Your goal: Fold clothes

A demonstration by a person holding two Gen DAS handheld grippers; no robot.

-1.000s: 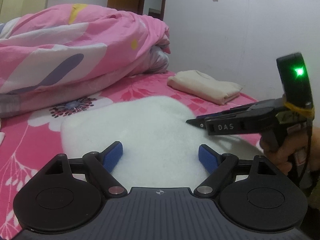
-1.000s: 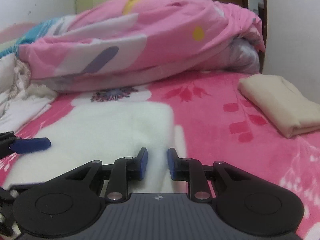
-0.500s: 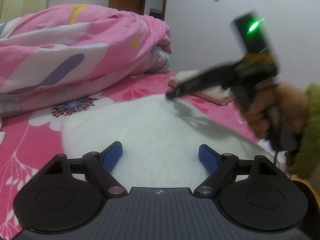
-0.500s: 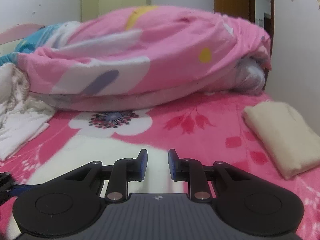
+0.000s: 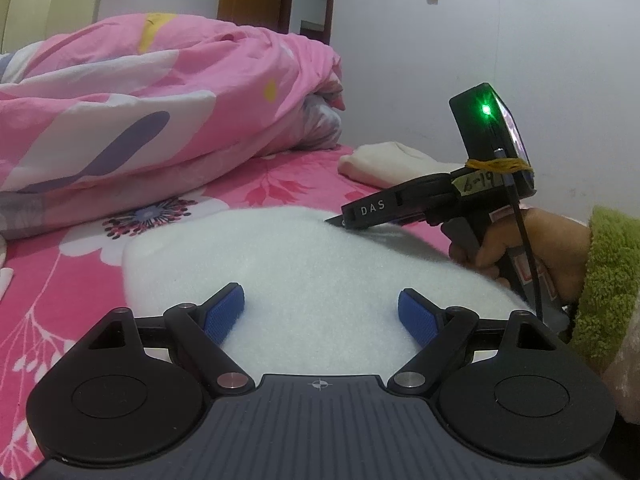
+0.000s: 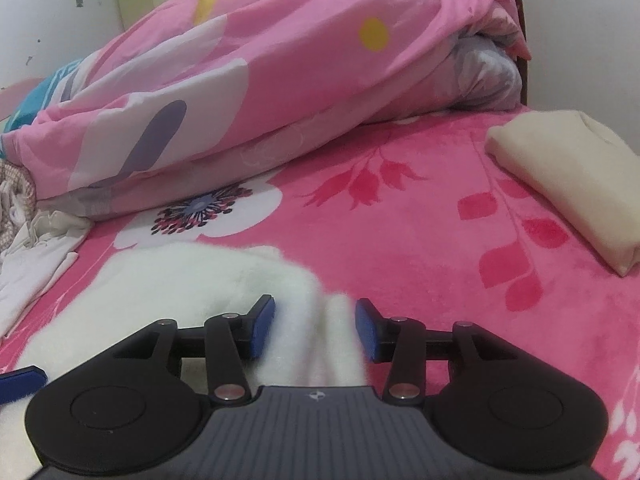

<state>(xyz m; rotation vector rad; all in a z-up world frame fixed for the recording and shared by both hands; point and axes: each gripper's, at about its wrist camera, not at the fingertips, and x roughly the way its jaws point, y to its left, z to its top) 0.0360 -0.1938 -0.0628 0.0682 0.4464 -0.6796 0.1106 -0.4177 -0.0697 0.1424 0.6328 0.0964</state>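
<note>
A white fleecy garment (image 5: 304,264) lies spread on the pink bedspread (image 6: 400,232). My left gripper (image 5: 320,312) hovers low over its near part, open wide, nothing pressed between its blue pads. My right gripper (image 6: 316,328) sits at the garment's far right edge (image 6: 208,272) with its jaws opening. A ridge of the fleece stands between its pads, which do not press on it. In the left wrist view the right gripper's tip (image 5: 335,221) touches down on the fleece, held by a hand (image 5: 560,248) in a green sleeve. One left pad (image 6: 20,380) shows at the lower left.
A folded cream garment (image 6: 568,184) lies at the right, near the wall. A bunched pink quilt (image 6: 260,80) fills the back of the bed. Loose white clothes (image 6: 36,256) are heaped at the left edge.
The right gripper swung up and forward, then came down at the fleece's far edge, and its jaws widened. The left gripper kept still.
</note>
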